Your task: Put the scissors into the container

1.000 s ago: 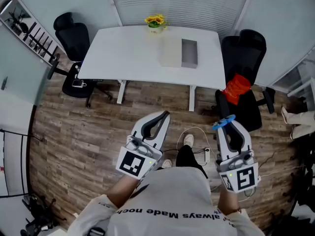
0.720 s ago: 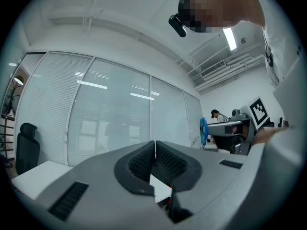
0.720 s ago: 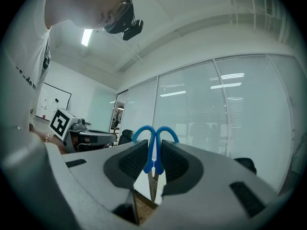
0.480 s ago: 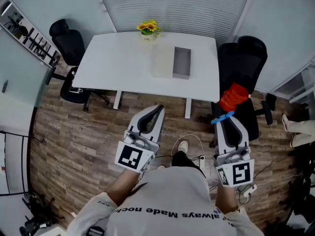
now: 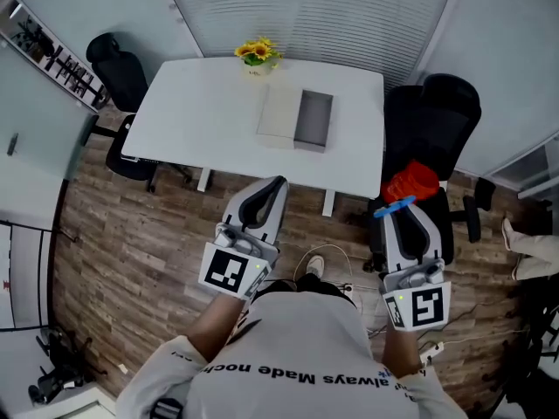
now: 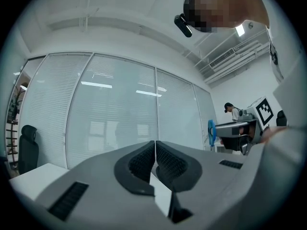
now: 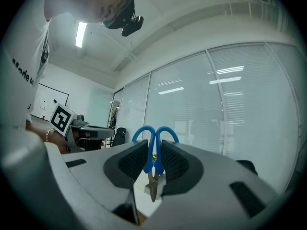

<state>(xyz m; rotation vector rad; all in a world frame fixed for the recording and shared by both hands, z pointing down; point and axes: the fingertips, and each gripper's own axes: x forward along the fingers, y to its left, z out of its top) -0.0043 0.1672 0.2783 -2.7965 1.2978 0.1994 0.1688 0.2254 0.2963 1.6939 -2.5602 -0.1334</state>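
Note:
Blue-handled scissors (image 7: pixel 154 147) stand upright between the pads of my right gripper (image 7: pixel 154 163), handle loops up and blades down; the jaws are shut on them. In the head view the blue handles (image 5: pixel 395 206) stick out past the right gripper (image 5: pixel 403 219), which hangs over the floor before the black chair. The container (image 5: pixel 296 120), a shallow grey-and-beige box, lies open on the white table (image 5: pixel 201 112) ahead, well beyond both grippers. My left gripper (image 5: pixel 270 188) is near the table's front edge, jaws shut and empty (image 6: pixel 155 158).
A pot of yellow flowers (image 5: pixel 255 56) stands at the table's back edge. Black office chairs sit at the left (image 5: pixel 113 77) and right (image 5: pixel 432 120), the right one holding a red item (image 5: pixel 410 183). Cables (image 5: pixel 327 264) lie on the wooden floor by the person's feet.
The whole view has shifted: the table and container now lie lower and closer, so the person has stepped towards them. Both grippers keep their pose, the scissors still held.

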